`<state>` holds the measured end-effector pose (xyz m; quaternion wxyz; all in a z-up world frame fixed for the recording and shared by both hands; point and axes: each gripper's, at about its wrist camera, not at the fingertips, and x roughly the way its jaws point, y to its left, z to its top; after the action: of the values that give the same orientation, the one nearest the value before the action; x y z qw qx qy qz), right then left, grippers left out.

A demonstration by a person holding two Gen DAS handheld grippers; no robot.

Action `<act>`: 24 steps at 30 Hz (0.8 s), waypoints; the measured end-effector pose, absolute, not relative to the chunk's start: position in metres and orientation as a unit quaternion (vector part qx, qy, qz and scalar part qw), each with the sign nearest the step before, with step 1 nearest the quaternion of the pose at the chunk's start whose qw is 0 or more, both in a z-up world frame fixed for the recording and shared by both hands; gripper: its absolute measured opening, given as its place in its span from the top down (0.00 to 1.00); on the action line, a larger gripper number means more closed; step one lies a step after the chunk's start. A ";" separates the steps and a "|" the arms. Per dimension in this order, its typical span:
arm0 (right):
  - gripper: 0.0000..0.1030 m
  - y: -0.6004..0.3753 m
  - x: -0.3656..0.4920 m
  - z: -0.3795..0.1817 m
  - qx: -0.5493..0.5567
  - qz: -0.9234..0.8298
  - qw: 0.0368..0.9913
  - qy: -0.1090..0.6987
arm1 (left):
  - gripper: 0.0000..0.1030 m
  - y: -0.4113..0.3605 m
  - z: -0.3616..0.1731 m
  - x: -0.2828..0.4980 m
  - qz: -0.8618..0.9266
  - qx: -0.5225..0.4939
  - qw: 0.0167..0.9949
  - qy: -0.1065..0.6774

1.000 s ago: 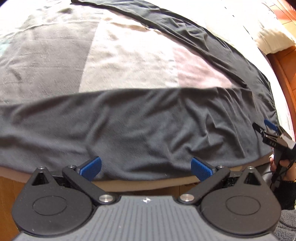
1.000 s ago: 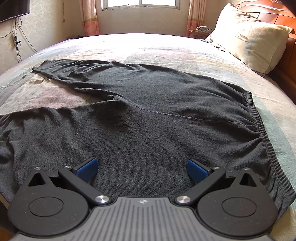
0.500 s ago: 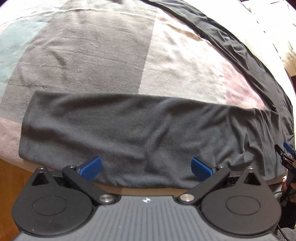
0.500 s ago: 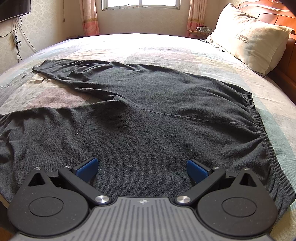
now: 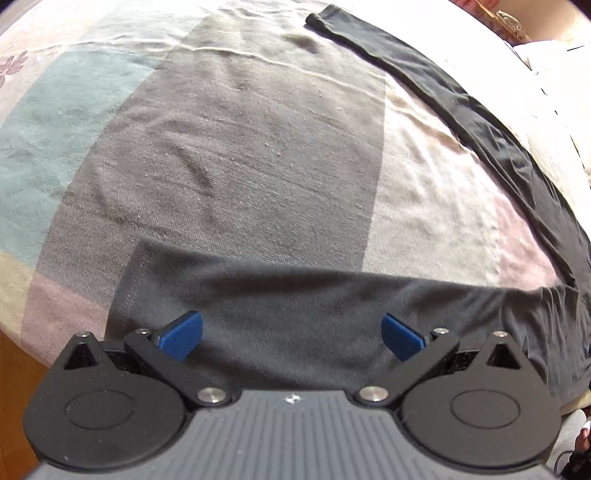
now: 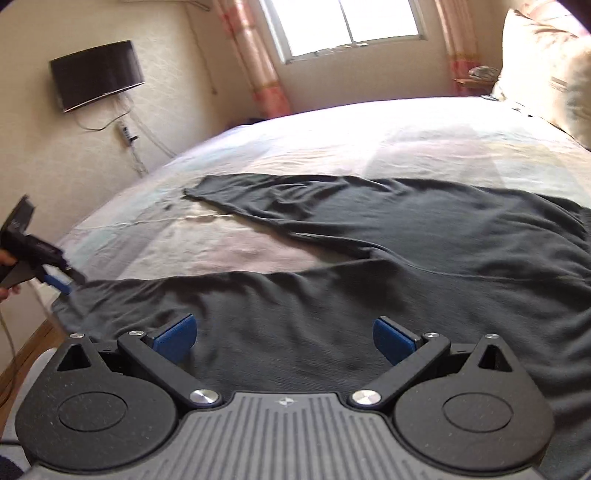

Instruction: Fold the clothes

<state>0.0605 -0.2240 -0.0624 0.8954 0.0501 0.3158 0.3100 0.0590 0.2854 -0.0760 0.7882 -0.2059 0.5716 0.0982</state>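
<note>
Garment: dark grey trousers [image 6: 424, 258] lie spread flat on the bed [image 6: 369, 133], legs splayed apart in a V, waistband end out of frame to the right.
Near leg: runs along the bed's near edge; its hemmed cuff [image 5: 136, 273] lies flat just ahead of the left tongs.
Far leg: its cuff [image 5: 317, 18] lies well apart from the near one, further up the bed.
Left tongs [image 5: 291, 334]: spread wide, gripping nothing, poised low over the near cuff.
Right tongs [image 6: 282, 334]: spread wide, empty, over the near leg further towards the seat.
Step in hand: judging by the poses, an approach to take hold of the near leg at two places along it.
Next move calls for: both tongs pinching both fabric layers, then lifting together so the leg carries across onto the far leg without sagging or twisting.
</note>
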 end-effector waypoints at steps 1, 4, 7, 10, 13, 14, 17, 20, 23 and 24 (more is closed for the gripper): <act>0.00 -0.213 0.056 -0.061 0.039 0.326 0.890 0.316 | 0.01 0.290 -0.080 0.060 0.102 -0.204 0.787 0.573; 0.00 -0.181 0.046 -0.061 0.016 0.361 0.872 0.332 | 0.01 0.301 -0.089 0.061 0.122 -0.190 0.788 0.572; 0.00 -0.158 0.039 -0.065 0.002 0.374 0.857 0.353 | 0.01 0.311 -0.083 0.056 0.117 -0.207 0.799 0.552; 0.00 -0.136 0.031 -0.069 -0.012 0.387 0.843 0.374 | 0.01 0.310 -0.075 0.055 0.083 -0.211 0.815 0.534; 0.00 -0.113 0.024 -0.073 -0.026 0.400 0.827 0.395 | 0.00 0.309 -0.081 0.060 0.059 -0.205 0.821 0.530; 0.00 -0.106 0.021 -0.074 -0.031 0.404 0.821 0.401 | 0.00 0.310 -0.084 0.062 0.059 -0.200 0.823 0.529; 0.00 -0.091 0.017 -0.077 -0.035 0.404 0.811 0.420 | 0.01 0.316 -0.083 0.069 0.065 -0.195 0.831 0.518; 0.00 -0.087 0.017 -0.076 -0.022 0.392 0.811 0.433 | 0.01 0.318 -0.073 0.071 0.061 -0.185 0.833 0.518; 0.00 -0.085 0.015 -0.073 -0.017 0.383 0.814 0.436 | 0.01 0.306 -0.061 0.062 0.032 -0.178 0.840 0.512; 0.00 -0.084 0.015 -0.073 -0.016 0.381 0.815 0.436 | 0.01 0.300 -0.060 0.057 0.018 -0.179 0.841 0.510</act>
<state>0.0149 -0.0840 -0.0726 0.8151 -0.0162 0.4363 0.3807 0.0572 0.3003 -0.0596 0.8415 -0.1785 0.5097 0.0180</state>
